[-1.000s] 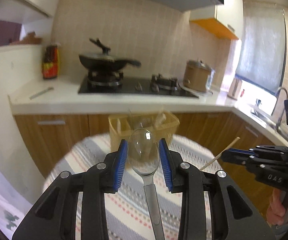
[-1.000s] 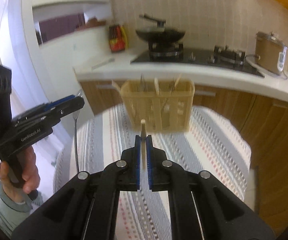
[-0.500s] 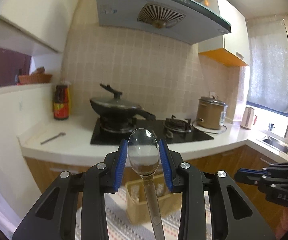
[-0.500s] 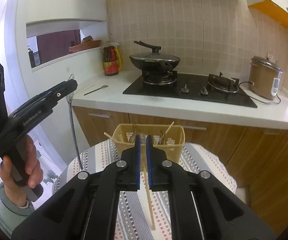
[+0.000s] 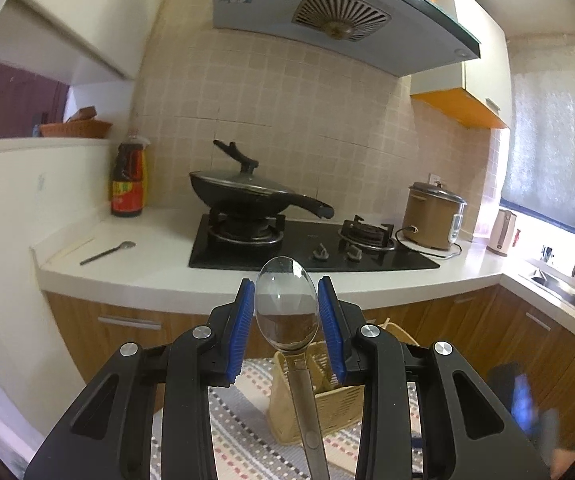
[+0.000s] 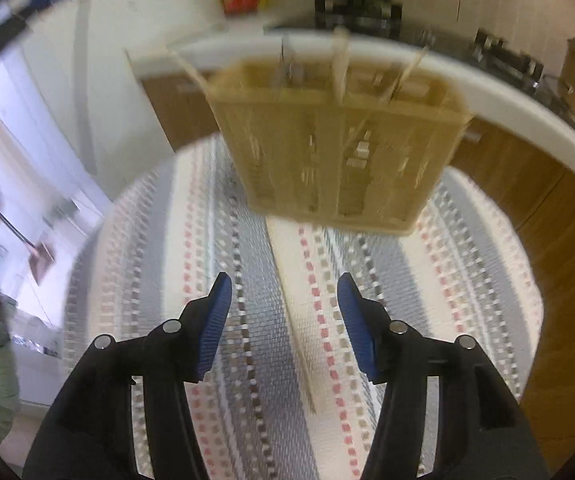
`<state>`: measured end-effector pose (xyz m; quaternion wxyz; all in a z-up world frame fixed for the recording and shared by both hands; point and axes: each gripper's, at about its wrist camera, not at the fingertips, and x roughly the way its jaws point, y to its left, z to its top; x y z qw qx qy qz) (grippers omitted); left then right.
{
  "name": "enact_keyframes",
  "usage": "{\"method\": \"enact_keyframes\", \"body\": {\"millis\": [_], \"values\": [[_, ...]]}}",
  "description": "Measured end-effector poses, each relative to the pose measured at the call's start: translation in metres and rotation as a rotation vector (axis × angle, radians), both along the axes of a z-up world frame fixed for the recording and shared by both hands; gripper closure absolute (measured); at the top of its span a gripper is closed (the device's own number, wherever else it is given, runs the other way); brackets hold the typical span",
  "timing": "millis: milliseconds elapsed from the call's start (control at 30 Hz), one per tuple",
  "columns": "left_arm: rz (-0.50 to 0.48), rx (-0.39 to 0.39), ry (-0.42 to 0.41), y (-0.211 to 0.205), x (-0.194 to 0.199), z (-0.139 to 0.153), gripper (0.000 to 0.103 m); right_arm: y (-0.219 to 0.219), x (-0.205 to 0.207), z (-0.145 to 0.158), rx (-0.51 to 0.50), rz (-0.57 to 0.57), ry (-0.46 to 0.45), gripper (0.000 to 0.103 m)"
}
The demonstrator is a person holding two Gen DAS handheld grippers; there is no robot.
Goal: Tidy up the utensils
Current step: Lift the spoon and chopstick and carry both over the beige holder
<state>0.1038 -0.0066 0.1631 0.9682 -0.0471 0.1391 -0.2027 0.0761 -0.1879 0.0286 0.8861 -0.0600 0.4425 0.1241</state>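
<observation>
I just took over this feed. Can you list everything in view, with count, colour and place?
Spoon: one, silver, bowl between the left gripper's pads.
Utensil basket: one, beige, on striped cloth, holding utensils.
Chopstick: one, pale, lying on the cloth, blurred.
Second spoon: one, silver, on the white counter.
Wok: one, black, lidded, on the hob.
Rice cooker: one, brown, right of the hob.
Sauce bottle: one, dark, counter corner.
Left gripper: holding the spoon.
Right gripper: jaws opening, nothing between.

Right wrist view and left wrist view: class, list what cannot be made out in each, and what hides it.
- Right wrist view: the items in the utensil basket are smeared by motion blur; their kinds cannot be told.
- Right wrist view: the pale stick on the tablecloth is blurred, between the right gripper's opening jaws.
- Left wrist view: the spoon handle is cut off by the bottom edge.
- Left wrist view: the left gripper hides most of the basket.
</observation>
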Motion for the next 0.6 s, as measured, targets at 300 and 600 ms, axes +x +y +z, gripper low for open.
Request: {"method": "enact_keyframes", "body": {"millis": [300,600], "values": [[0.004,-0.006,-0.009,0.017,-0.003,-0.002,0.072,0.035,0.054,-0.056,-0.136,0.012,0.132,0.083],[0.008,-0.021,-0.001,0.025,0.000,-0.008,0.072,0.042,0.053,-0.053,-0.164,0.022,0.146,0.099]]}}
